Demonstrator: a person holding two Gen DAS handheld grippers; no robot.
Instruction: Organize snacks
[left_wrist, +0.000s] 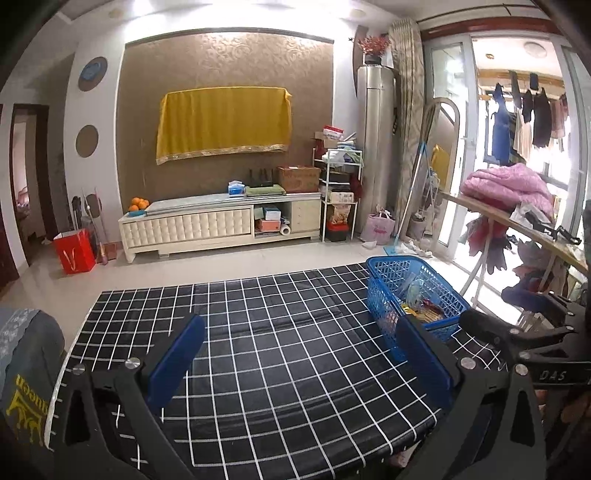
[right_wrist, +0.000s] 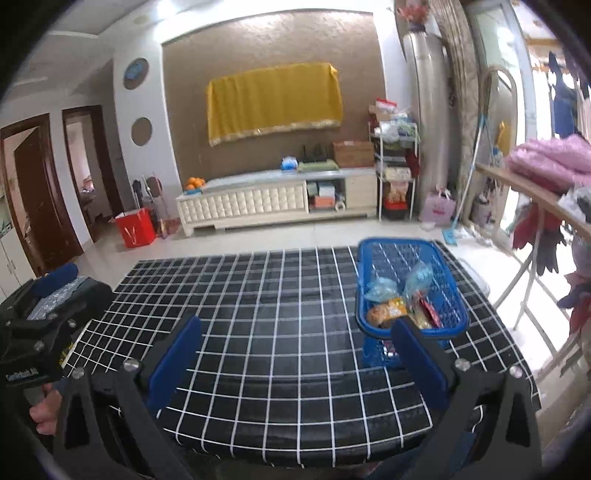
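Note:
A blue plastic basket (left_wrist: 391, 260) stands on the right part of the table, which wears a black cloth with a white grid (left_wrist: 258, 406). Several snack packets lie inside it: pale blue bags (right_wrist: 380, 290), an orange bag (right_wrist: 388, 312) and a red packet (right_wrist: 428, 310). My left gripper (left_wrist: 299, 325) hangs open above the near half of the table with nothing between its blue pads. My right gripper (right_wrist: 295, 325) is also open and holds nothing; its right pad (right_wrist: 417, 354) overlaps the basket's (right_wrist: 399, 243) near end in the picture.
A wooden rail (right_wrist: 532, 192) with a pink blanket (right_wrist: 554, 155) and hanging clothes runs along the table's right side. Grey printed cloth (left_wrist: 26, 369) sits at the table's near left corner. A cream TV cabinet (left_wrist: 221, 221) and a red bag (left_wrist: 74, 251) stand across the tiled floor.

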